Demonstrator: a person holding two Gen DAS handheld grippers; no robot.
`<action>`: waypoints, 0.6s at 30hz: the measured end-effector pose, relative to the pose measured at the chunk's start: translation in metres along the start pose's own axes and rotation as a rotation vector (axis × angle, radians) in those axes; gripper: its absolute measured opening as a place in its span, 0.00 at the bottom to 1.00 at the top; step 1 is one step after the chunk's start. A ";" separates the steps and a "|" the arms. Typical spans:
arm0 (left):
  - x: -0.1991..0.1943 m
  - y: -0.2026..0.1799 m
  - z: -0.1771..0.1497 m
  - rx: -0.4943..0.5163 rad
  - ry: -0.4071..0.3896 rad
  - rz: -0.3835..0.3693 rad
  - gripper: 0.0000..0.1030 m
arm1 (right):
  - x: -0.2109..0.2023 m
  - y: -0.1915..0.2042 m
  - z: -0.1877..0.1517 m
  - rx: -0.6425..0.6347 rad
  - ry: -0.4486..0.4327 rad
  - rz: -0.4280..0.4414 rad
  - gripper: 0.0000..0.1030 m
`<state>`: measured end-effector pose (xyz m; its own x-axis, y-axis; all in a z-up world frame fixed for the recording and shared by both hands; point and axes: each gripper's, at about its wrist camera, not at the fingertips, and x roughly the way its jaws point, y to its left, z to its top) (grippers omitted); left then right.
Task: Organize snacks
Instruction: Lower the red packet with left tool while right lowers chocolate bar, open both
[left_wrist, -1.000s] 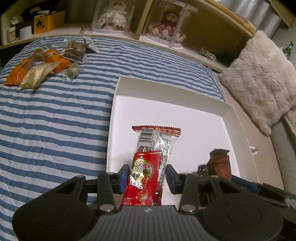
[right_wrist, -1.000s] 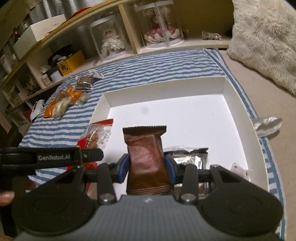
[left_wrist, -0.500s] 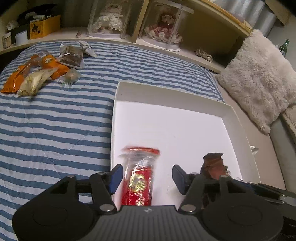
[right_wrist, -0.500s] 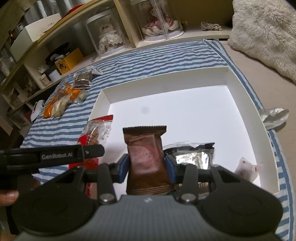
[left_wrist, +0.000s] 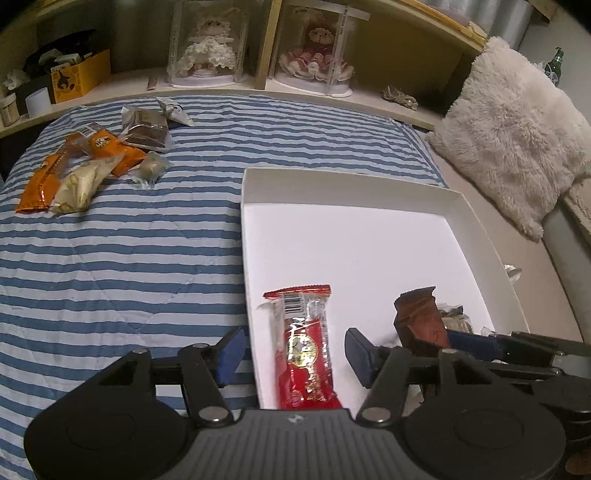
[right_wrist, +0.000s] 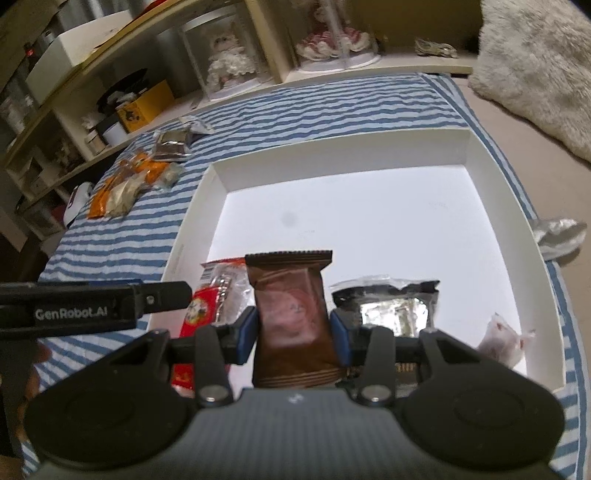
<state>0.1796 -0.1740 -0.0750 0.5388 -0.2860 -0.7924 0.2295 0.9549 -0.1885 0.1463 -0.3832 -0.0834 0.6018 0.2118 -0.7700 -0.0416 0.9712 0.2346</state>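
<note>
White tray (left_wrist: 476, 229), far half bare

Red snack pack (left_wrist: 306, 350) btm end hidden behind tool body; silver packet (right_wrist: 391, 308) partly blocked by brown pack (right_wrist: 291, 317).

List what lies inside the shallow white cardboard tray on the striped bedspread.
Inside the white tray: a red wrapped snack bar, a black-and-silver foil packet and a small pale wrapped sweet. The gripper bodies hide the tray's near edge.
</note>
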 end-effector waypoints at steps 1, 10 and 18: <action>-0.001 0.001 -0.001 0.000 0.001 0.000 0.60 | 0.000 0.001 0.000 -0.010 0.000 0.004 0.47; 0.003 0.006 -0.008 0.007 0.032 0.016 0.60 | 0.011 0.008 -0.005 -0.101 0.085 -0.040 0.65; 0.002 0.002 -0.013 0.034 0.047 0.016 0.60 | 0.003 -0.001 -0.008 -0.065 0.092 -0.048 0.66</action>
<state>0.1705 -0.1717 -0.0841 0.5045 -0.2659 -0.8215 0.2493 0.9557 -0.1563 0.1417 -0.3826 -0.0913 0.5292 0.1712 -0.8311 -0.0677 0.9848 0.1597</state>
